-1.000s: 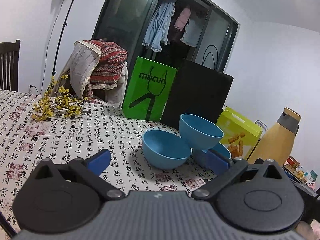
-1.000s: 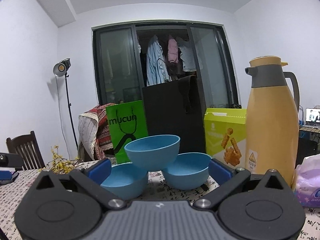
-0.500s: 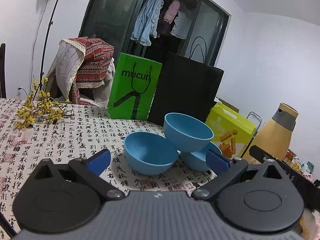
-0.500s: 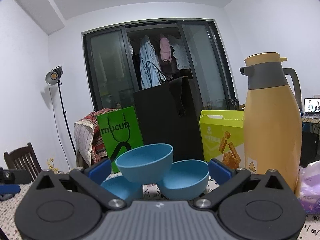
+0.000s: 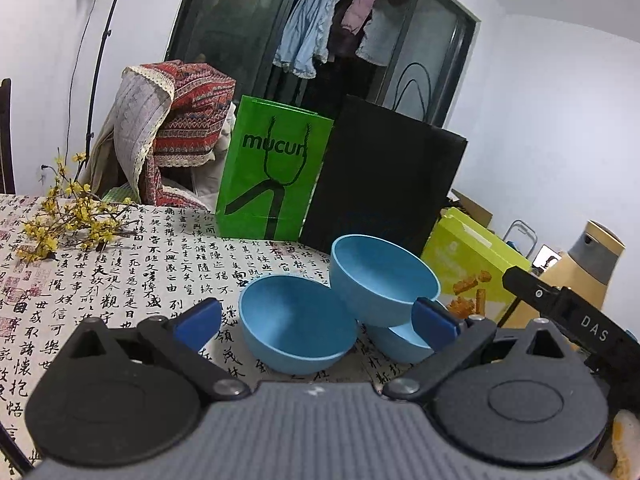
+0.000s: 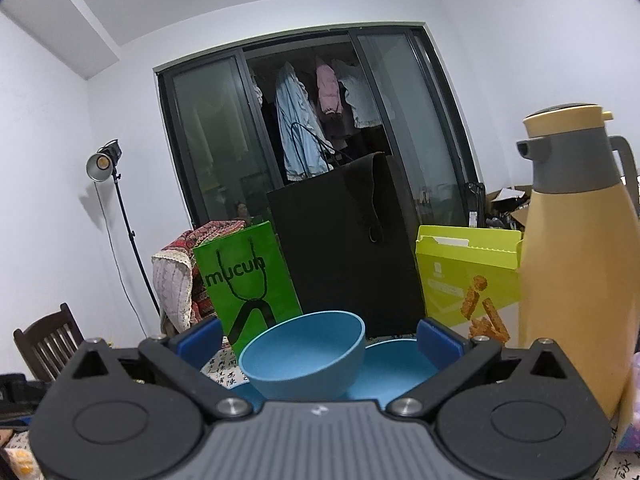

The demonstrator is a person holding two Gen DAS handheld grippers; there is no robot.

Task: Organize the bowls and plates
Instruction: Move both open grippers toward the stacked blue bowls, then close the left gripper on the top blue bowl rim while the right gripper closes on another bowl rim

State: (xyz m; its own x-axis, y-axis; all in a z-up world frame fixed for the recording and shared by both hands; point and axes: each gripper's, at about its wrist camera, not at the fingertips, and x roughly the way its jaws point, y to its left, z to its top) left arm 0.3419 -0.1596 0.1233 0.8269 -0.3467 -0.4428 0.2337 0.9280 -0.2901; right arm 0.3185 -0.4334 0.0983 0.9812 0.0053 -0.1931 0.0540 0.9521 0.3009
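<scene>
Three blue bowls sit together on the calligraphy-print tablecloth [image 5: 132, 256]. The left bowl [image 5: 296, 332] stands upright. A tilted bowl [image 5: 384, 284] rests on its rim and on the right bowl [image 5: 400, 344]. My left gripper [image 5: 316, 320] is open and empty, just short of the left bowl. My right gripper [image 6: 318, 340] is open and empty, its jaws on either side of the tilted bowl [image 6: 306, 354], close to it. The right bowl [image 6: 392, 372] shows behind; the left bowl is mostly hidden there. The right gripper's body [image 5: 572, 320] shows at the right in the left wrist view.
A green paper bag [image 5: 276, 172], a black bag [image 5: 384, 184] and a yellow-green snack box [image 5: 472, 272] stand behind the bowls. A tan thermos jug [image 6: 580, 256] stands at the right. Yellow flower sprigs [image 5: 68, 216] lie at the left. A draped chair [image 5: 168, 132] stands beyond the table.
Both grippers have moved closer to the bowls. The right gripper has dropped lower, so the tilted bowl now sits between its jaws. The bowls have not moved.
</scene>
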